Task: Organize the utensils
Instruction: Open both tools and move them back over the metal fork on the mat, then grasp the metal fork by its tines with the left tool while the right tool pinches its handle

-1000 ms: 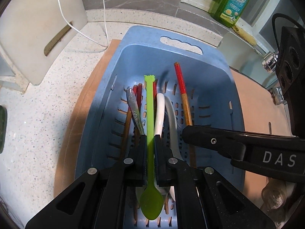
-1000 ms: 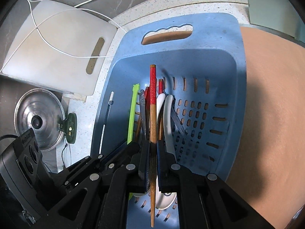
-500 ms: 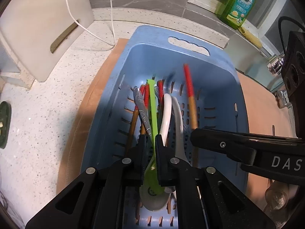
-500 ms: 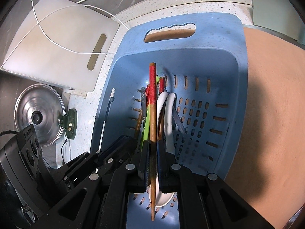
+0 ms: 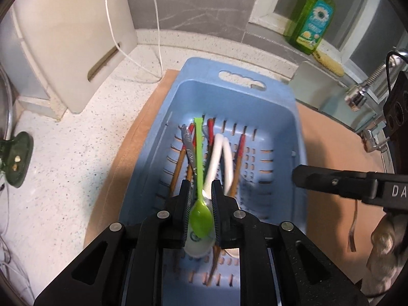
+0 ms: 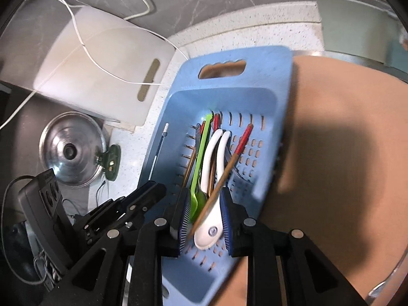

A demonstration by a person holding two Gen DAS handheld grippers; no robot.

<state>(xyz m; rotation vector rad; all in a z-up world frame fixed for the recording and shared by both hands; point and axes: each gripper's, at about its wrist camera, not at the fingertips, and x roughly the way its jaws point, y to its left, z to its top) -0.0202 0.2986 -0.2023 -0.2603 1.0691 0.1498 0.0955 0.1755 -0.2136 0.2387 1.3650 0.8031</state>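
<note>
Blue slotted basket (image 5: 285,117); green spoon (image 5: 200,193); white spoons (image 6: 216,153); red-topped chopsticks (image 6: 243,137).

mixed utensils (image 5: 204,153) lengthwise in blue basket (image 5: 288,117)

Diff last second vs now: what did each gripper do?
Both let go. The left gripper, jaws opening, dropped the green spoon among the utensils. The right gripper, jaws opening, released the red-tipped chopstick, which now lies slanted across the white spoons. Both pulled back. The basket and its other utensils stayed put.
</note>
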